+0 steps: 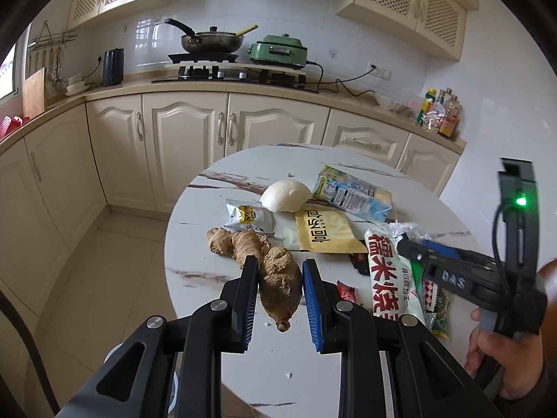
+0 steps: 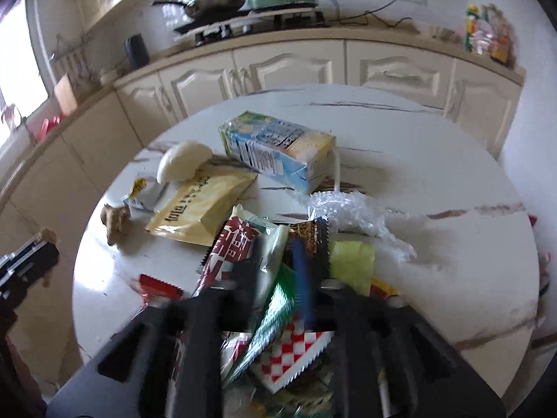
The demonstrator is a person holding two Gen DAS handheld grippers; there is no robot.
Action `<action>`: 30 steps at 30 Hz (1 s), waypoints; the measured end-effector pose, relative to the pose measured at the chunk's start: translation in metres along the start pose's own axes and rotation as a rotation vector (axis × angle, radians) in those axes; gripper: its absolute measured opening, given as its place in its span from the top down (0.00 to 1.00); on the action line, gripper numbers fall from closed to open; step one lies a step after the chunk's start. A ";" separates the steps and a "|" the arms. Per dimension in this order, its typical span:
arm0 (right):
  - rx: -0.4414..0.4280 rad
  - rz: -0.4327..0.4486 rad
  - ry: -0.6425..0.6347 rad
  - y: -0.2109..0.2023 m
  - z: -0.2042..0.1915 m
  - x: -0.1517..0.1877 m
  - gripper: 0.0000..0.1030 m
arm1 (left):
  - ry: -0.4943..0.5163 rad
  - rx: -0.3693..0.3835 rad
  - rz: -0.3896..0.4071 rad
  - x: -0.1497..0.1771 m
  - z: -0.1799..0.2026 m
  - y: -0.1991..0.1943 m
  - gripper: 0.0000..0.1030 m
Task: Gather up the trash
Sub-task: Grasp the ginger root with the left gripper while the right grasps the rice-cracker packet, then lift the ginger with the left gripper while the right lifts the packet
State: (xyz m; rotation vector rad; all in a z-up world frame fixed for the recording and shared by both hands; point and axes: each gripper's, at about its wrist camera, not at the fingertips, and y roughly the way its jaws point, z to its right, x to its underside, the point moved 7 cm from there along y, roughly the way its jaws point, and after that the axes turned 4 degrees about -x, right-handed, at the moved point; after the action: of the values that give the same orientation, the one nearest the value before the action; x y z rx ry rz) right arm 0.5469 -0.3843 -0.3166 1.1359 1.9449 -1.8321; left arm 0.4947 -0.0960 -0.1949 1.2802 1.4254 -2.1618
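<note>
The left gripper (image 1: 280,291) stands with its jaws spread on either side of the ginger root (image 1: 275,275), the black finger (image 1: 249,285) close against the root's left flank and the blue-padded one just off its right; whether the pads already press it I cannot tell, but the straddle looks like a lineup for a pinch across the fat end. The root is knobbly, tan and dusty, its tip pointing back between the fingers, the lobes running ahead and leftward on the marble table (image 1: 216,317). Ahead of those fingers lie a small silver sachet (image 1: 249,217), a white bun (image 1: 287,195), a yellow pouch (image 1: 327,231) and a milk carton (image 1: 351,195). To the right, the right gripper (image 2: 275,271) is nosed down into the wrapper pile (image 2: 278,317), fingers apart and blurred, with the red-and-white rice wrapper (image 2: 229,247) by the left finger; nothing is visibly clamped. Crumpled clear plastic (image 2: 355,212) sits ahead and right of them.
</note>
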 end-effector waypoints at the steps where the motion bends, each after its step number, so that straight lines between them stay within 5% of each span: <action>1: 0.030 0.018 -0.003 -0.006 -0.002 0.002 0.29 | -0.001 -0.001 0.001 0.001 0.001 -0.001 0.79; 2: 0.061 0.023 -0.018 -0.010 -0.005 0.004 0.23 | -0.001 -0.004 0.001 0.001 0.001 -0.003 0.79; 11: 0.091 -0.070 -0.112 0.006 -0.046 0.031 0.24 | 0.010 0.000 -0.006 0.011 -0.002 -0.017 0.79; 20: 0.073 -0.035 -0.165 0.001 -0.041 0.033 0.49 | 0.016 0.039 -0.007 0.012 0.007 -0.022 0.79; 30: 0.037 -0.004 -0.155 -0.021 -0.038 0.030 0.51 | 0.046 0.086 0.004 0.012 0.026 -0.034 0.79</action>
State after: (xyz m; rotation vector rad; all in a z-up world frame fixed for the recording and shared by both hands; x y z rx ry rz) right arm 0.5253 -0.3358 -0.3136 0.9695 1.8349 -1.9047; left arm 0.4527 -0.0985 -0.1801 1.3690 1.3592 -2.2272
